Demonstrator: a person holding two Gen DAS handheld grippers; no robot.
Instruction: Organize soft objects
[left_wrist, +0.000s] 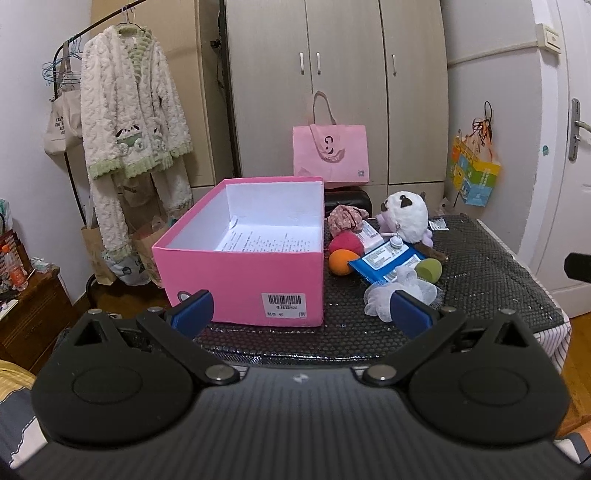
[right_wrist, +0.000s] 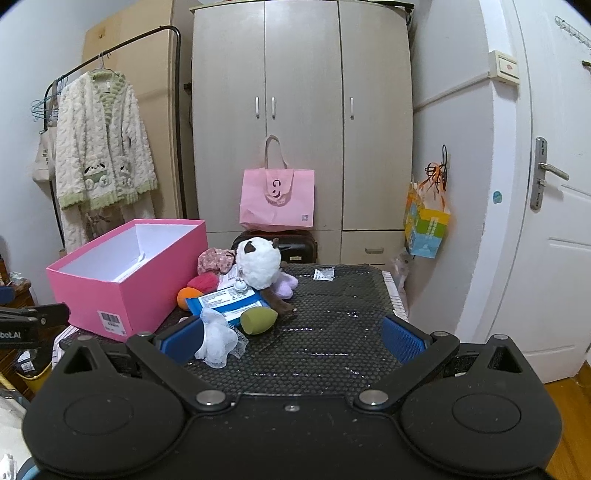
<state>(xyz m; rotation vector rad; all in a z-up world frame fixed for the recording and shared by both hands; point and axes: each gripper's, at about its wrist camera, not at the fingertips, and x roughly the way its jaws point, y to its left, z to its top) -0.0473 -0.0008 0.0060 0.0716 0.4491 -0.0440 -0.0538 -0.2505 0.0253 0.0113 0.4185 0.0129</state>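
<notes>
Evidently nothing is packed yet: both the left gripper (left_wrist: 301, 308) and the right gripper (right_wrist: 291, 334) hover wide and empty at the table's (right_wrist: 332, 332) near edge. Just beyond lies the white mesh puff (right_wrist: 218, 341), then sponges and a plush toy (right_wrist: 258, 267) piled beside the pink box (left_wrist: 240, 273) on the left; the next move likely calls for closing on the puff.

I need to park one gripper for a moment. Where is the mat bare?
The mat is bare right of the green sponge, out to its right edge. The crowded strip lies between the pink box and the plush toy.
</notes>
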